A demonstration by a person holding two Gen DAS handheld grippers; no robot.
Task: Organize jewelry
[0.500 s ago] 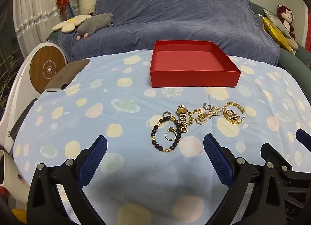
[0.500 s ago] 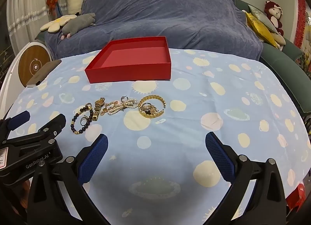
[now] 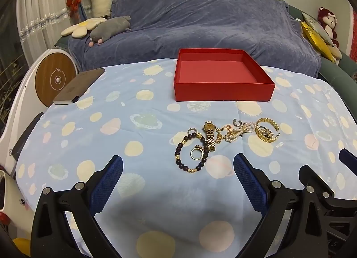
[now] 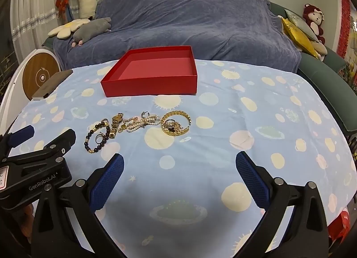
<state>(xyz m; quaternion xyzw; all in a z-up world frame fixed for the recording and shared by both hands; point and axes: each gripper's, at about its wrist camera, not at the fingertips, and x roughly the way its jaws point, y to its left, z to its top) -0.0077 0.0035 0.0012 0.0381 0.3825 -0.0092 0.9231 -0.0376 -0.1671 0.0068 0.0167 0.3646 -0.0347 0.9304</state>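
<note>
Lying in a loose row on the table (image 3: 93, 128), just short of the empty red box (image 3: 223, 89): beaded bracelet (image 3: 191, 152), watch (image 3: 209, 135), pearls (image 3: 238, 132), gold bangle (image 3: 267, 129). Light, slippery, quick to tangle (best pinched at bangle rim or bead strand). Left gripper (image 3: 178, 170) and right gripper (image 4: 179, 167) both spread wide, holding nothing. Plenty of open cloth right of the pile.

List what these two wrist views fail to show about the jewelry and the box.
- Small pieces inside the wide gold cuff bracelet: tangled, too small to tell apart in either view.
- Shallow red cardboard box: its near wall hides the nearest strip of floor.
- Gold chain beside the white pearl strand: intertwined; ends unclear.
</note>
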